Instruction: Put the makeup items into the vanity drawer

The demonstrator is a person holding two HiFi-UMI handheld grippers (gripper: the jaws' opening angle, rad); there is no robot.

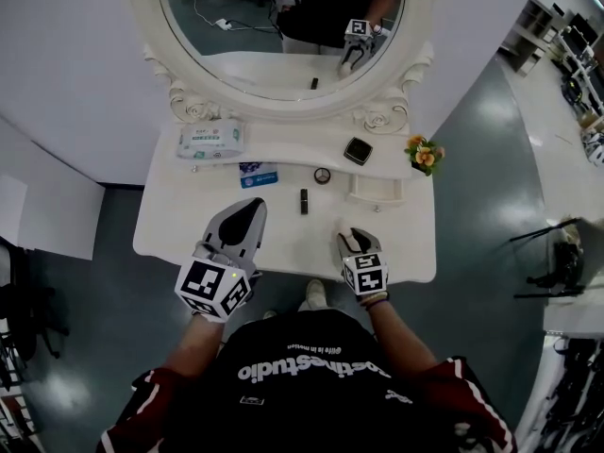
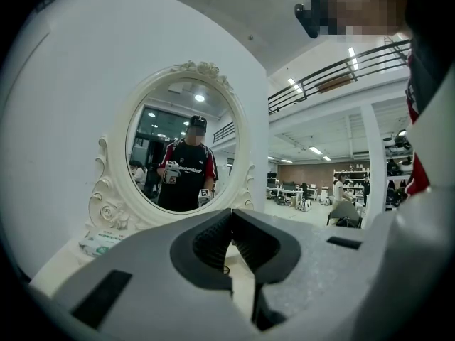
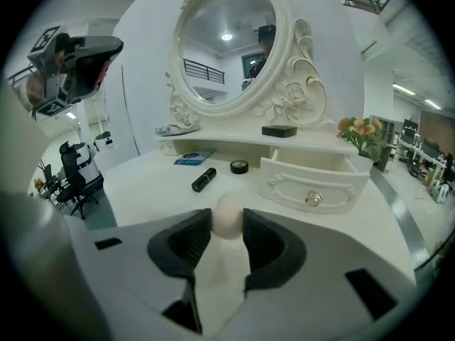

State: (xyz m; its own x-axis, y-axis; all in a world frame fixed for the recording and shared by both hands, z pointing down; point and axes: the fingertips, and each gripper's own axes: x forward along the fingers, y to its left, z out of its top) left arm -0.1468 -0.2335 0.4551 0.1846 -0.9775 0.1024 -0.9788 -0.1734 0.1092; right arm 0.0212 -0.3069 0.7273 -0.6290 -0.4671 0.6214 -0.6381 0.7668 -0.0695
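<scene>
Right gripper (image 3: 227, 224) first, and it had its prize: a pale egg-shaped makeup sponge (image 3: 229, 213) sat squeezed between the two dark ribbed pads. Both pads touched it, with the jaws held part-way apart around it. In the head view that gripper was low over the front right part of the white vanity table (image 1: 179, 229) (whether the sponge rested on the top or hung just clear of it, I couldn't tell). On the other side, the left gripper (image 2: 232, 217) had its jaws pressed together with nothing in them, and it was held about level above the table's front left.

Beyond the sponge, ahead and a little to the right, the small white vanity drawer with a glassy knob (image 3: 313, 180) stood pulled open. To its left on the tabletop lay a black lipstick tube (image 3: 204, 179), with a round black compact (image 3: 239, 166) near it. A blue packet (image 3: 193, 158) lay further back. Up on the shelf, a square black compact (image 3: 279, 130) sat above the drawer. A white pack of wipes (image 3: 176, 128) was at the far left end, and a little bunch of orange and yellow flowers (image 3: 361, 128) was off to the right. The oval mirror in its carved white frame (image 3: 284, 98) rose behind it all.
</scene>
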